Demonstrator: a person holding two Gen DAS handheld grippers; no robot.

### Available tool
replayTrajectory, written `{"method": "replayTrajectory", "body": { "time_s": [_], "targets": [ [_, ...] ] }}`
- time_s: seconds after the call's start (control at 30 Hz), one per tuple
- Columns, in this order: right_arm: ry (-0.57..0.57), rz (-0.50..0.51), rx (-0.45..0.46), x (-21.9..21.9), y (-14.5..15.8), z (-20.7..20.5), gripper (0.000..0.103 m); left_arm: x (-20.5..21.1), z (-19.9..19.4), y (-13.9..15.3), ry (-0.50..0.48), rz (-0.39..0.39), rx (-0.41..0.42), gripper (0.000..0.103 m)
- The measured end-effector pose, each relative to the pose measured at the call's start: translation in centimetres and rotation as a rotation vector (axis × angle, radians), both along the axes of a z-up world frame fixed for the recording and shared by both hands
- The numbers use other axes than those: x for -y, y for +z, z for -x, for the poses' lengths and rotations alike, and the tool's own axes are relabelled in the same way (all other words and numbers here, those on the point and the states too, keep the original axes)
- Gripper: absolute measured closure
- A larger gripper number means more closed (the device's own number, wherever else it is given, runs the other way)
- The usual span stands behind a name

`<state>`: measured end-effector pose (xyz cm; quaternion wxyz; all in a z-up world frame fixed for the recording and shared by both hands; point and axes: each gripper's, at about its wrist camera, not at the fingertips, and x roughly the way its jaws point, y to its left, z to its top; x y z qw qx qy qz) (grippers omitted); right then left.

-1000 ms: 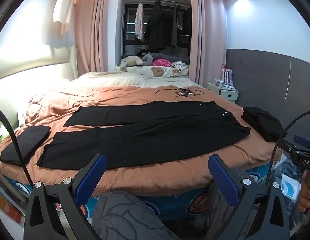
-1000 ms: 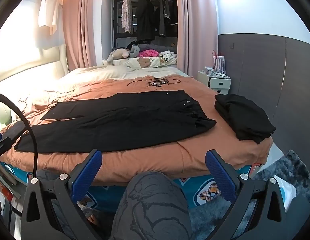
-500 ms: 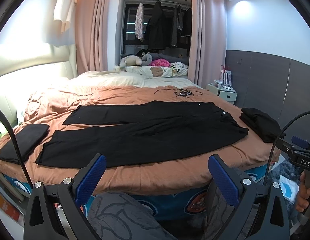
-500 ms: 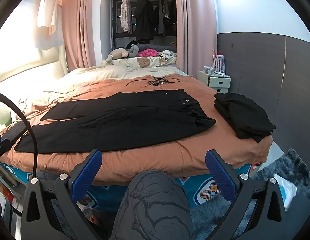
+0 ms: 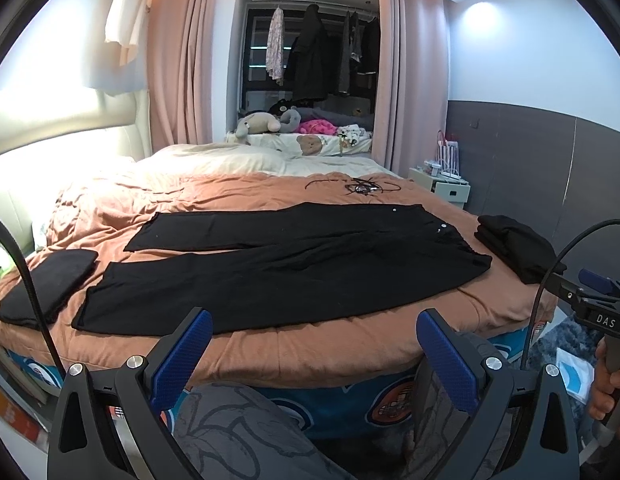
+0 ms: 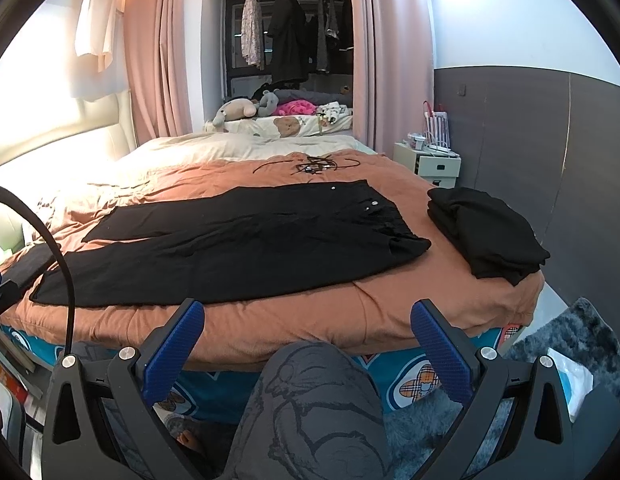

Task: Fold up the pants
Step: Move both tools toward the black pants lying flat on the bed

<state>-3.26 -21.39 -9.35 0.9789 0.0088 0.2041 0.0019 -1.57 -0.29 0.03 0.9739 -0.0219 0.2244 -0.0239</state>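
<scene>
Pants (image 5: 286, 268) spread flat across bedspread (image 5: 238, 196), waistband right, legs left. Folded garment stack (image 6: 486, 228) right of waistband; another folded garment (image 5: 50, 280) beyond hems. Tangled cables (image 6: 314, 166) behind; nightstand (image 6: 428, 160) far right.

The tangle of dark cords (image 5: 360, 187) on the bed (image 5: 270, 354) is too small to sort out. The small things on the nightstand (image 6: 432, 160) cannot be told apart. In the left wrist view the right gripper (image 5: 590, 304) is cut off by the picture's edge, its fingers out of sight. A knee (image 6: 310, 396) hides the bed's side below the right camera.
</scene>
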Motion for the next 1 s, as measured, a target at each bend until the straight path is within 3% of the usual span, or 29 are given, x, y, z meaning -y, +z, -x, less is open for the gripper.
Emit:
{"method": "replayTrajectory", "body": {
  "time_s": [1.0],
  "targets": [
    [-0.002, -0.011, -0.005, 0.1, 0.5, -0.1, 0.000, -1.4, 0.1, -0.1, 0.009, 0.015, -0.006, 0.000]
  ]
}}
